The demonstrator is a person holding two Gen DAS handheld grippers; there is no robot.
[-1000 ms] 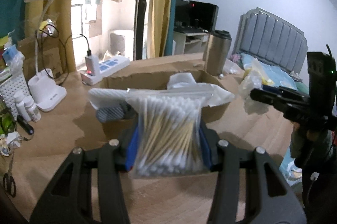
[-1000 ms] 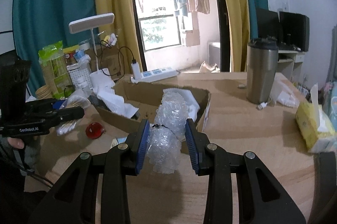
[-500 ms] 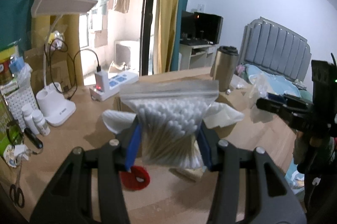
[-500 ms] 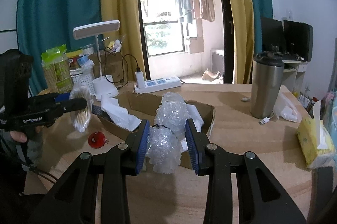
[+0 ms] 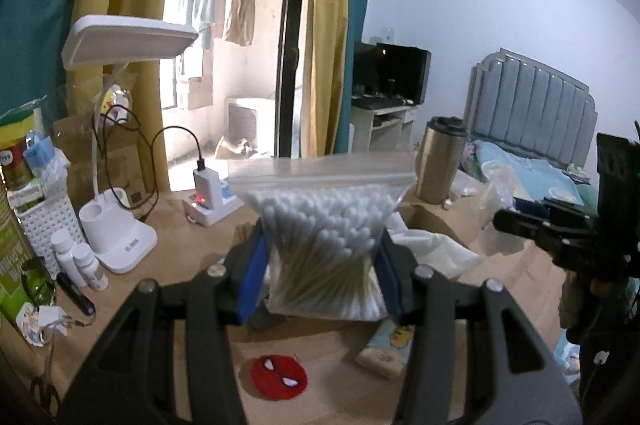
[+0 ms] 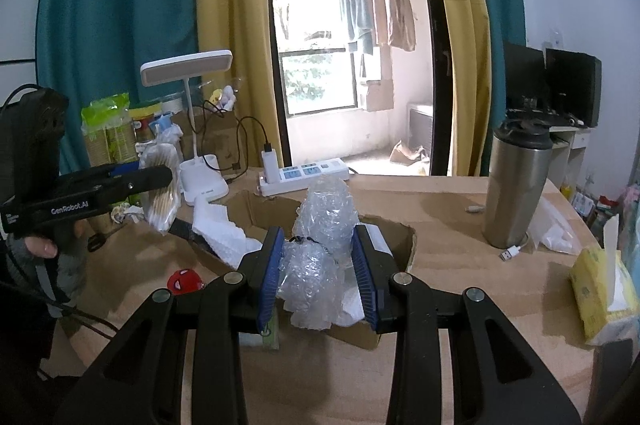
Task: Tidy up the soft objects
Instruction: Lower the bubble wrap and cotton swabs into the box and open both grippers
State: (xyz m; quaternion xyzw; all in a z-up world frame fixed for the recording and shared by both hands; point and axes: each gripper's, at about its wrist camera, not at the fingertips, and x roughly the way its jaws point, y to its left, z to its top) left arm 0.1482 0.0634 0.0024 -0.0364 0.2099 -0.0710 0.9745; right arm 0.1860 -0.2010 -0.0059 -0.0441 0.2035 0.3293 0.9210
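Plastic zip bag of cotton swabs (image 5: 324,237) pinched in left gripper (image 5: 320,265), crumpled bubble wrap (image 6: 320,245) in right gripper (image 6: 320,265) — both seemingly bound for open cardboard box (image 6: 404,245).

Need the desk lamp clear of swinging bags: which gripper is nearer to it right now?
Left. The left gripper, shut on the cotton swab bag, sits just beside the desk lamp; the right gripper, gripping bubble wrap, hangs over the cardboard box, farther away.

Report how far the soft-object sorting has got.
Done: white foam sheets already lie in the cardboard box. In hand: the left tongs grip a bag of cotton swabs, and the right tongs grip a wad of bubble wrap, both above the table. Left: both loads need placing; the red Spider-Man pouch lies outside the box.
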